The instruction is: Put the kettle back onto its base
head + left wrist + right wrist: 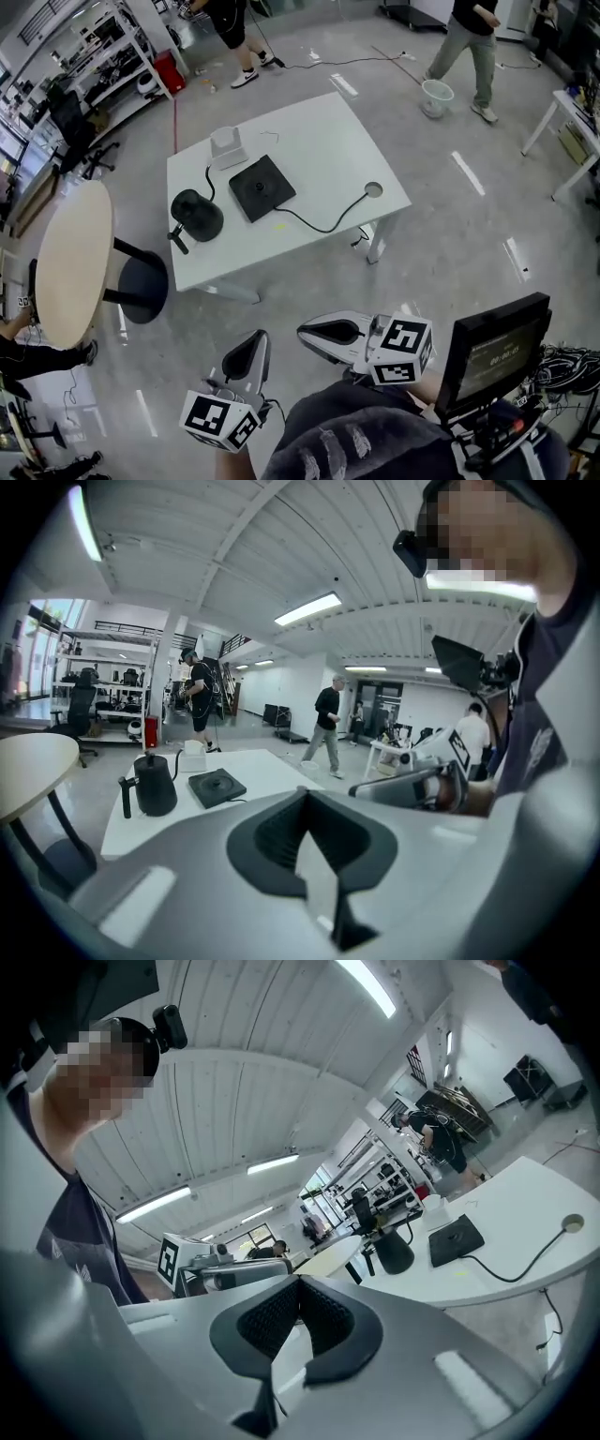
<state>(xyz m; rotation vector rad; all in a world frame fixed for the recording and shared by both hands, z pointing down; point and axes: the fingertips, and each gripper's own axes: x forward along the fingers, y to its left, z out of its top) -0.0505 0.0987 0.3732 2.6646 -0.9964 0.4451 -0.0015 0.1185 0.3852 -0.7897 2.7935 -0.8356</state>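
Left gripper [254,340] and right gripper [313,331] sit closest, both with jaws together and nothing between them.
I see the black kettle [197,215] standing on the white table [328,150], just beside its square base [262,187] but off it, well apart from both grippers.

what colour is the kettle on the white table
The kettle is black; the head view shows it best.

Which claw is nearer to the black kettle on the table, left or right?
Left, by a little. The left claw is off the table, nearly straight before the kettle; the right claw is also off it, further to the right.
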